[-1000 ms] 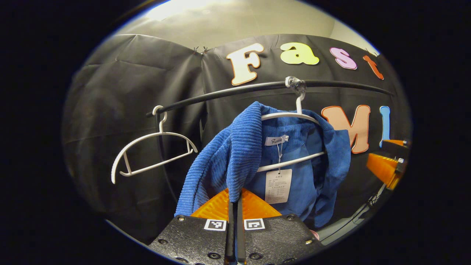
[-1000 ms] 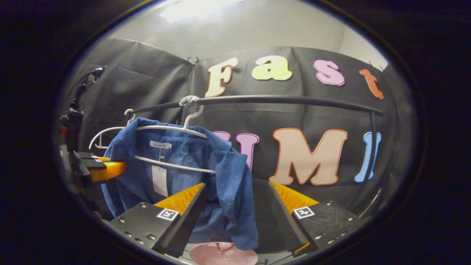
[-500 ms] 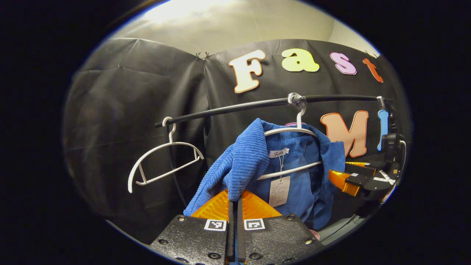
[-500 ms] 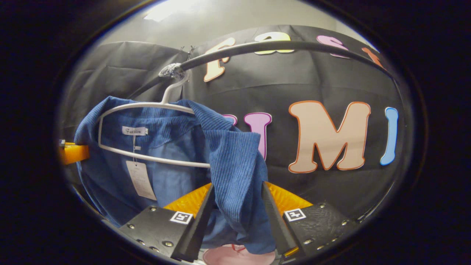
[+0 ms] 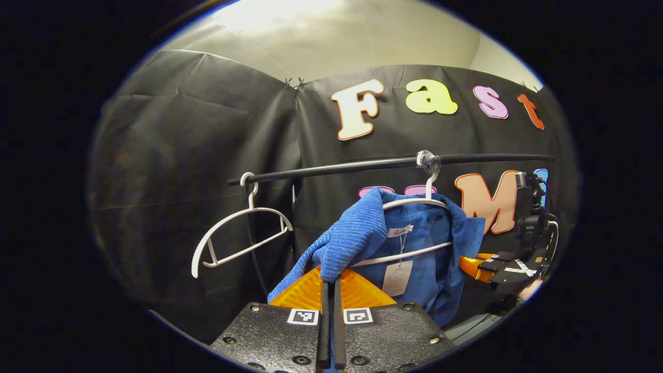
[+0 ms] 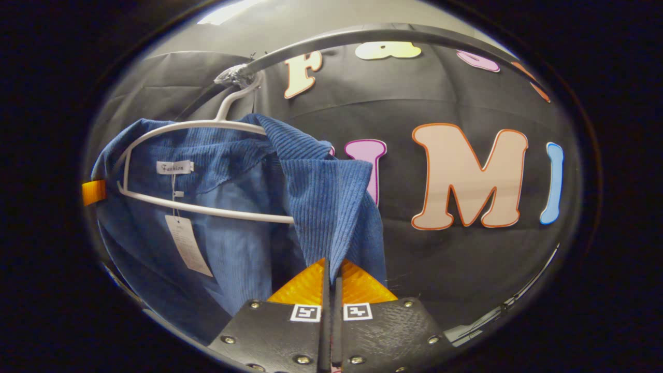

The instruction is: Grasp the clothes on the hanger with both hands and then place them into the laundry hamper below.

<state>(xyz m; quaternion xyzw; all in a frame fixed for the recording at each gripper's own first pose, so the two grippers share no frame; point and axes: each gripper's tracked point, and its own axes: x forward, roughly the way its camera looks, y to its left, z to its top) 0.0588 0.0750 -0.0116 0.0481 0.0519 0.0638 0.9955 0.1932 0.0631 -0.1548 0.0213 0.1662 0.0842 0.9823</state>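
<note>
1. While the blue corduroy shirt hangs on a white hanger from the black rail, both grippers have hold of it, one at each side.
2. In the left gripper view, the left gripper has its fingers pressed together on a fold of the shirt's near shoulder, which is drawn out toward the camera.
3. In the right gripper view, the right gripper has its fingers closed on the edge of the shirt's other front panel, below the collar.
4. The hanger's hook sits at a taped spot on the rail; a paper tag dangles inside the shirt from the neck label.
5. A second, empty hanger hangs further along the rail, well apart from the shirt.
6. The step in hand looks to be freeing the shirt from its hanger.
7. To do it well, lift both shoulders up and outward together, so the cloth clears the hanger's ends rather than dragging the hanger along.
8. Keep both grips firm and level; an uneven pull could snag the collar.
9. Then lower the shirt to the hamper below.
</note>
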